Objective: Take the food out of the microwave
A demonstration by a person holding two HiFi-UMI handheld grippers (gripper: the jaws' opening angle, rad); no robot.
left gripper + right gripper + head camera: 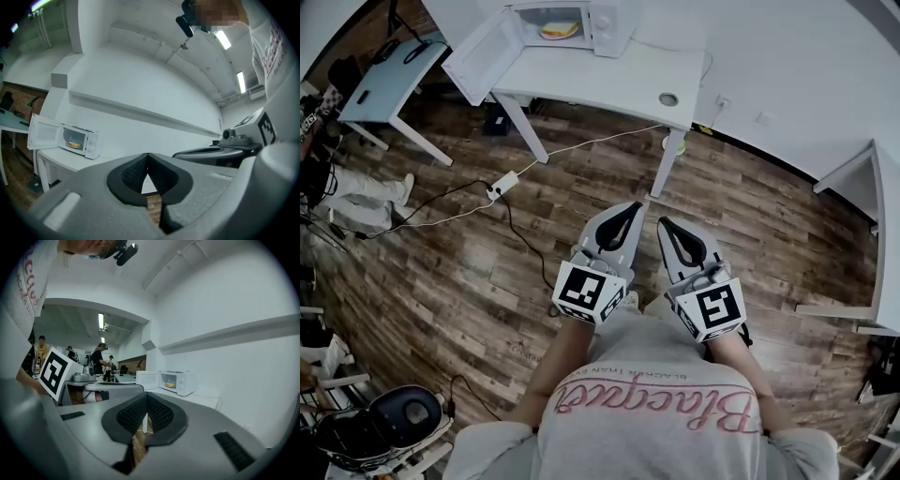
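Head view: the left tool (pixel 627 209) and right tool (pixel 667 225) are held side by side in front of the person's chest, both aimed across bare wooden floor (pixel 469 272) toward a white counter (pixel 619 80). The microwave (pixel 602 21) stands at the counter's back, its door (pixel 483 54) swung wide to the left and jutting past the counter's left edge. The food (pixel 560 30), pale yellow, lies inside the open cavity, well apart from both tools. A power strip (pixel 502 185) and its cable (pixel 581 145) cross the floor ahead and to the left. The counter legs stand ahead of the tools, and another white desk edge (pixel 862 159) closes the right side.

Left gripper view: the left tool (pixel 148 157) has its jaws pressed together at the tips with nothing between them. The microwave (pixel 79 139) sits far off to the left on the counter (pixel 70 161), with its door (pixel 43 132) open leftward and the food (pixel 74 144) visible inside. The right tool (pixel 220 151) runs just beside it on the right.

Right gripper view: the right tool (pixel 146 398) is likewise closed tip to tip and empty. The microwave (pixel 180 381) lies ahead, slightly right, with the food (pixel 170 385) inside it and the door (pixel 147 379) open. The left tool (pixel 115 387) is alongside on the left.
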